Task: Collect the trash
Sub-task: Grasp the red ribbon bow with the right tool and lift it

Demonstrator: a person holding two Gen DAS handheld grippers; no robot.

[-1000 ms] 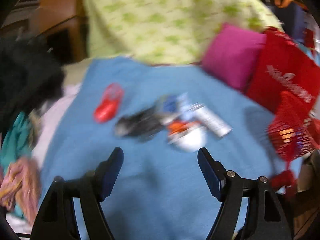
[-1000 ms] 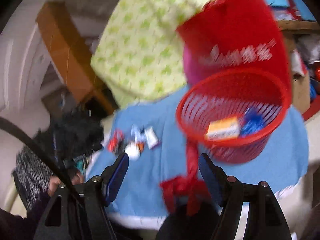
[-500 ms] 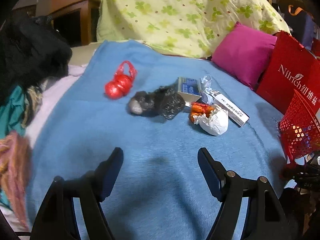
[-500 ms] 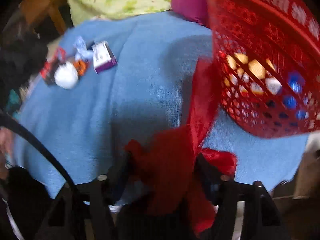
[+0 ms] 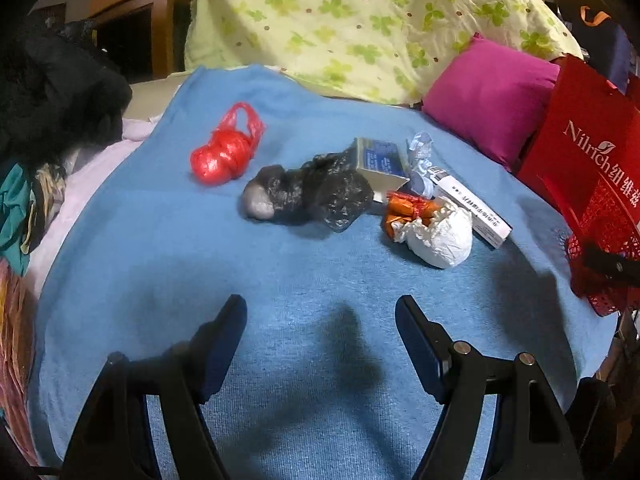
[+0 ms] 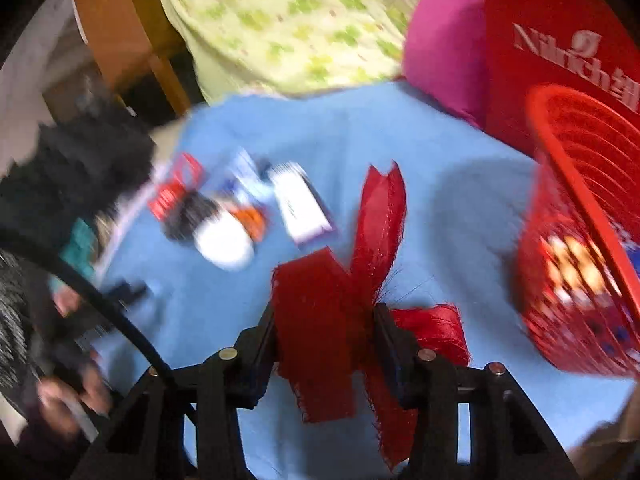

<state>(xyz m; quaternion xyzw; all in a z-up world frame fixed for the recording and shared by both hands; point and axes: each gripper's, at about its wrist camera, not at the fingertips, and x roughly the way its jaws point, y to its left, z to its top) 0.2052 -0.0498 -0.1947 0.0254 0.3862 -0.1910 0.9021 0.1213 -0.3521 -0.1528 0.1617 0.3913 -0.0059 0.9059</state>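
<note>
Left wrist view: left tongs (image 5: 320, 320) gape wide above the blue blanket (image 5: 160, 248), short of the black bag (image 5: 320, 196). Right tongs (image 6: 324, 320) clamp a red ribbon (image 6: 320, 320) beside the red basket (image 6: 580, 240).

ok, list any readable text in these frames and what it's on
"Nilrich", followed by Chinese characters I can't read reliably: red bag, also seen, blurred, from the right wrist.
White carton: print too small to read.
Blue-grey box: print too small to read.
</note>
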